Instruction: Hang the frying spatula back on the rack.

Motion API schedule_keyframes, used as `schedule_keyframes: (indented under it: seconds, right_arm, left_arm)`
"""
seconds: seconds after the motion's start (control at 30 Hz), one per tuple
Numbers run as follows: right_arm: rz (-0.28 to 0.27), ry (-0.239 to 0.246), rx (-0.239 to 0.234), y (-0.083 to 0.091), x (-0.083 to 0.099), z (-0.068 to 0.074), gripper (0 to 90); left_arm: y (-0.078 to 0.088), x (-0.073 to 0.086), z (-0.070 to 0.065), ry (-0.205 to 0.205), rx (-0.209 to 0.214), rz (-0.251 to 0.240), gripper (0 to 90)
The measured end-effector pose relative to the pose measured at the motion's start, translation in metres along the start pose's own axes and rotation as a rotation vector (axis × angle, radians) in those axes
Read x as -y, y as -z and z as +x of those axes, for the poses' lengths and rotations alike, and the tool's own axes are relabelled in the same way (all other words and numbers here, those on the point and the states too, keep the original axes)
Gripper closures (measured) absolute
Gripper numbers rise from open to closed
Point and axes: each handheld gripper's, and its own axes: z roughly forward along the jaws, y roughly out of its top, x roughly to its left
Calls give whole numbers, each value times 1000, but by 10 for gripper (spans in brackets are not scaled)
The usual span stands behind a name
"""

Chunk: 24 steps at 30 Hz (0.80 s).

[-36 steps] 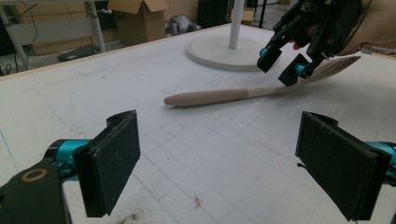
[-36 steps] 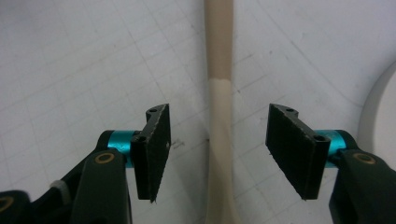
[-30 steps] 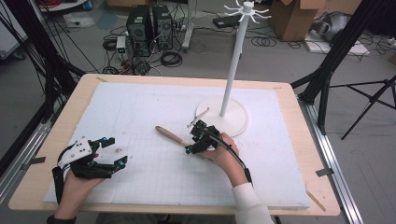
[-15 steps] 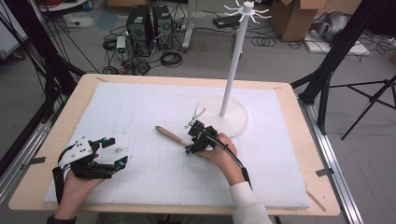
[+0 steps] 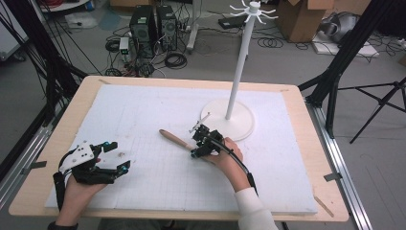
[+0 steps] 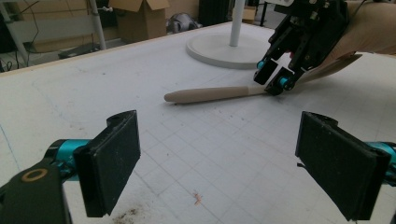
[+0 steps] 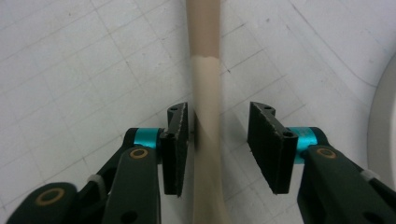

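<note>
A spatula (image 5: 174, 139) with a wooden handle and a beige neck lies on the white foam mat (image 5: 143, 110), left of the stand's base. My right gripper (image 5: 195, 146) points down over its neck. In the right gripper view the neck (image 7: 205, 70) runs between the pads of my right gripper (image 7: 219, 123). The jaws have just been closing; the left pad is almost on the neck and a gap remains at the right pad. My left gripper (image 5: 119, 155) rests wide open at the mat's front left. The left gripper view has the spatula (image 6: 210, 93) and the right gripper (image 6: 273, 79) beyond its pads (image 6: 112, 163).
A white stand (image 5: 238, 72) with hooks on top rises from a round base (image 5: 239, 125) just behind the right hand. The mat lies on a wooden table (image 5: 306, 143). On the floor behind the table are cables, computer cases and cardboard boxes.
The right gripper's jaws look slightly narrower around the spatula's neck. Both hands and the spatula have stayed where they were.
</note>
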Motion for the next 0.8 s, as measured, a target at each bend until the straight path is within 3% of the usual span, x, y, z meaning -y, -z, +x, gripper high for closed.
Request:
schedule_keyframes:
  seconds: [0.33,0.47,0.8]
  right_arm:
    - [-8,-9,9,0,2,1,625]
    - [-8,5,-5,1,1,2,750]
    - [-4,-4,-39,1,1,-1,767]
  left_arm:
    - [1,0,0,5,-5,1,143]
    - [1,0,0,3,-7,3,144]
    - [2,0,1,4,-11,6,147]
